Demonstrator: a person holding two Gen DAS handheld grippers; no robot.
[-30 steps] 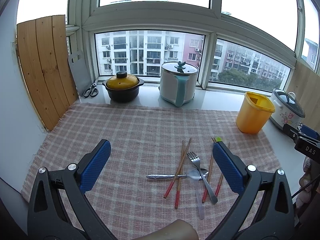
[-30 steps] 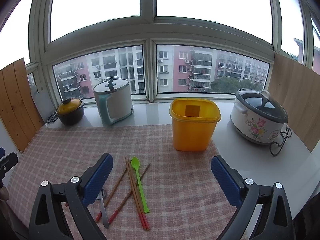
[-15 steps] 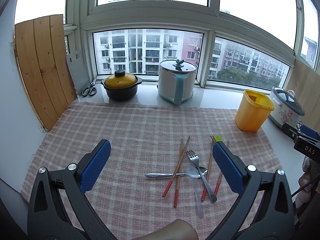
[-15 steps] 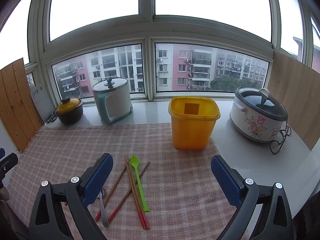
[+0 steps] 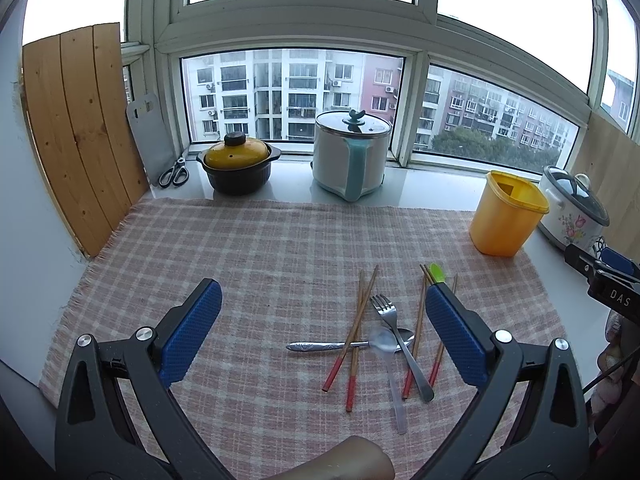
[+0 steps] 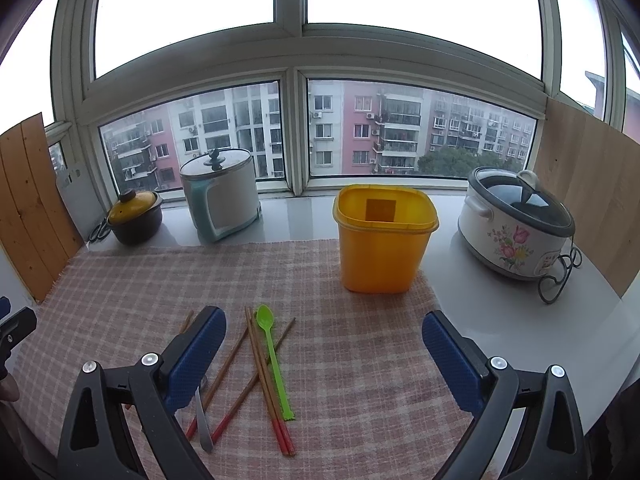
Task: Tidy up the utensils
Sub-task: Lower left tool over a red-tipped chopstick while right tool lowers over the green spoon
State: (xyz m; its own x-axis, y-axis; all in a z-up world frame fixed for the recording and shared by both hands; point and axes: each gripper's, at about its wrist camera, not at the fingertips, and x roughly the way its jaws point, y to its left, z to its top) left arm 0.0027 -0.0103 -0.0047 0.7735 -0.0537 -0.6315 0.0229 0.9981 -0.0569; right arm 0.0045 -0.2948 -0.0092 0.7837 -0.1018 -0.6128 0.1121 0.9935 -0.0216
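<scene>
Loose utensils lie on the checked cloth [image 5: 260, 248]: several red-tipped chopsticks [image 5: 356, 324], a metal fork [image 5: 394, 332], a metal spoon [image 5: 332, 346], a clear plastic spoon [image 5: 394, 376] and a green plastic spoon [image 6: 274, 354]. The open yellow bin [image 6: 384, 240] stands at the cloth's far right. My left gripper [image 5: 320, 332] is open and empty above the cloth, left of the pile. My right gripper [image 6: 324, 356] is open and empty above the pile's right side.
On the sill behind stand a yellow-lidded black pot [image 5: 238, 164], a white-teal cooker [image 5: 352, 148], a floral slow cooker [image 6: 516, 224], scissors [image 5: 174, 172] and a grey cutting board [image 5: 150, 136]. Wooden boards [image 5: 76, 128] lean at the left wall.
Both grippers have shifted slightly; the views have drifted a little. The utensils have not moved.
</scene>
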